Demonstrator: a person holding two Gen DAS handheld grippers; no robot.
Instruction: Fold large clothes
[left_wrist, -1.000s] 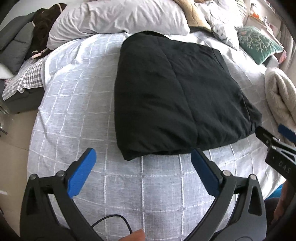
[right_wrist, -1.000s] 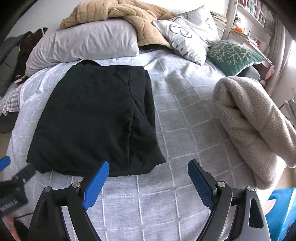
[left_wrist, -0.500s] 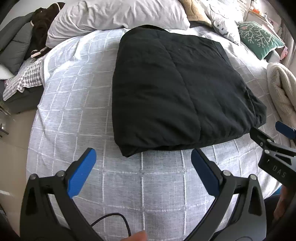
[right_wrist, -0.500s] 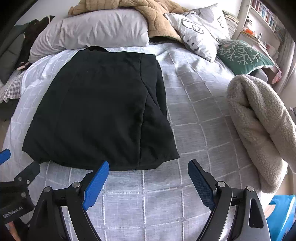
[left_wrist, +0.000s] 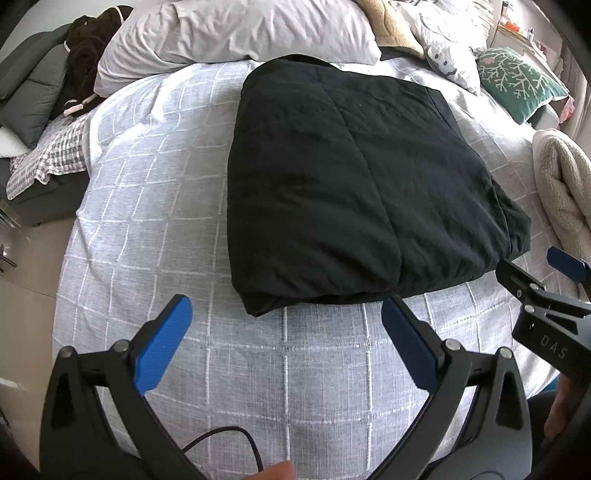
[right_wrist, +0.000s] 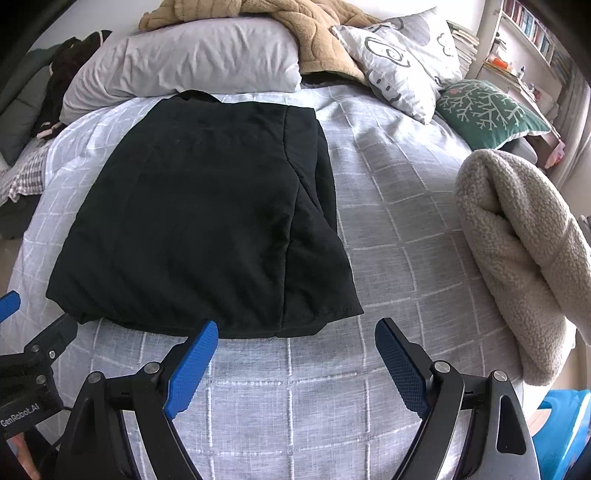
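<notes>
Left wrist view: black garment (left_wrist: 354, 192) lies folded mid-bed (left_wrist: 155, 229). Soft, bulky; take its near corners. Left gripper (left_wrist: 286, 308) and right gripper (right_wrist: 295, 332) gape, empty.

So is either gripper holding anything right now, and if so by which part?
Nothing is held. The left gripper and right gripper both stand open over the bedspread, just short of the folded black garment.
</notes>
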